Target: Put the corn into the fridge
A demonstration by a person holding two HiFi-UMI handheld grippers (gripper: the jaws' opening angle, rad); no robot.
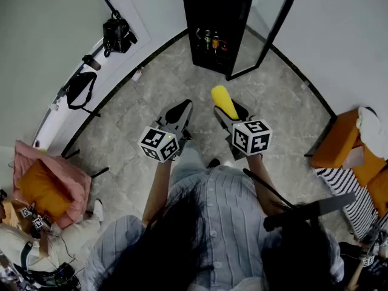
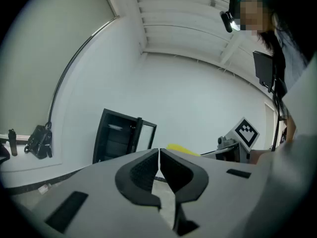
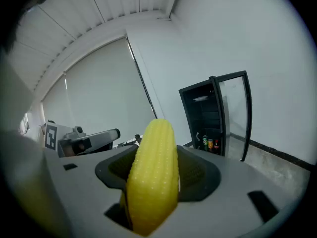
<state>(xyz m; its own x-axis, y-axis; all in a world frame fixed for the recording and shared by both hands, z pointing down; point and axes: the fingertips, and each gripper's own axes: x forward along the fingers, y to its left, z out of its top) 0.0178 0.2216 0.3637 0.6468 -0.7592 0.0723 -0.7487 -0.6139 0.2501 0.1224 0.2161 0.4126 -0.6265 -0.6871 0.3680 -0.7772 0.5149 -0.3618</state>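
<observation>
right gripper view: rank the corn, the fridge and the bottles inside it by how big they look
1. corn and fridge, roughly alike here; the corn only looms because it is close to the camera.
2. bottles, by far the smallest.

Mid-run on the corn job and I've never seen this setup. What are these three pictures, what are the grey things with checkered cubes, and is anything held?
No robot arm here: a person stands on a grey tiled floor and holds a two-jaw gripper in each hand; the marker cubes are part of the grippers. The head view looks down from the person's head. The other two pictures come from a camera on each gripper, looking along its jaws. The left gripper is shut and empty, jaws together. The right gripper is shut on the yellow corn, which stands up between its jaws. Ahead is the black fridge, its glass door swung open, a few bottles on a shelf inside. The corn is not in it yet.
</observation>
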